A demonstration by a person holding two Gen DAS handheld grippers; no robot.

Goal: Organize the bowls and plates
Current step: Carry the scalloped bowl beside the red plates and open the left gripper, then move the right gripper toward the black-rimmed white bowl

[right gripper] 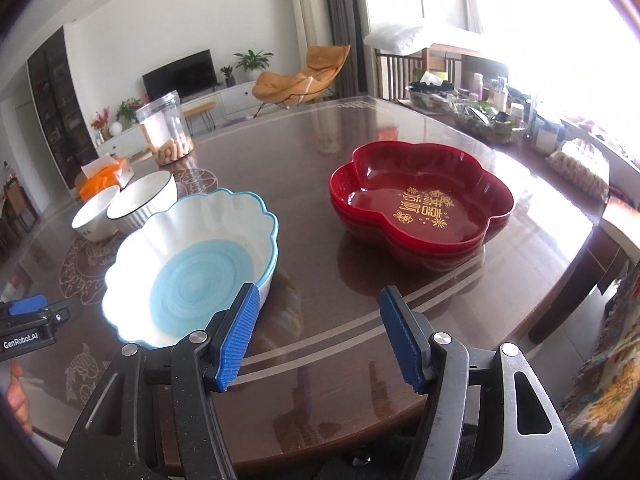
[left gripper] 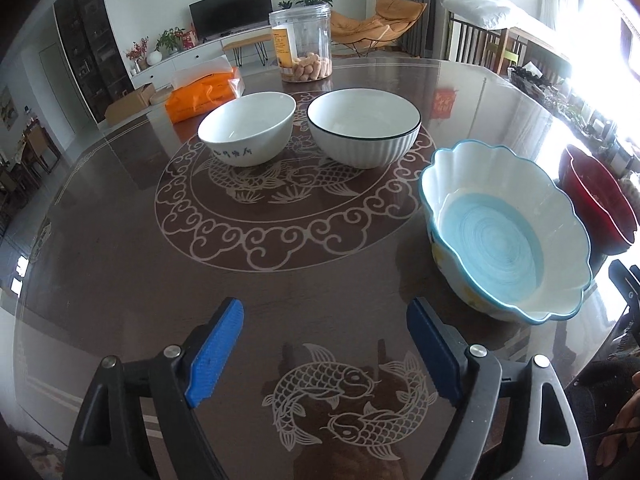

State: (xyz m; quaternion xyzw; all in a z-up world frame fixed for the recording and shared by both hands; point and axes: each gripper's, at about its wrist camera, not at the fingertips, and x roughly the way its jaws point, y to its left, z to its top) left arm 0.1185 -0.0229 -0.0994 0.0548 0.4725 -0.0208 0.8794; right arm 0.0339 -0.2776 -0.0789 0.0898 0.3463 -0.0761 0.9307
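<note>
Hovering over the table's near edge, the left gripper (left gripper: 324, 348) and the right gripper (right gripper: 316, 336) both have their jaws spread wide with nothing between them. Just beyond them, near that edge, sits the scalloped bowl (left gripper: 504, 228) with a blue rim and blue swirl inside, and well to its right the red lobed dishes (right gripper: 420, 200), which look like two nested. Toward the table's middle, the plain white bowl (left gripper: 248, 128) and the ribbed white bowl (left gripper: 364, 128) stand just beside each other. These are probably glazed ceramic: stiff, slick, fairly heavy and chip-prone, so a rim pinch with one pad inside looks safest; the red ones may be lighter lacquer or plastic. Gold Chinese characters mark the top red dish's floor, and "GenRobot.AI" shows on the left gripper's body.
</note>
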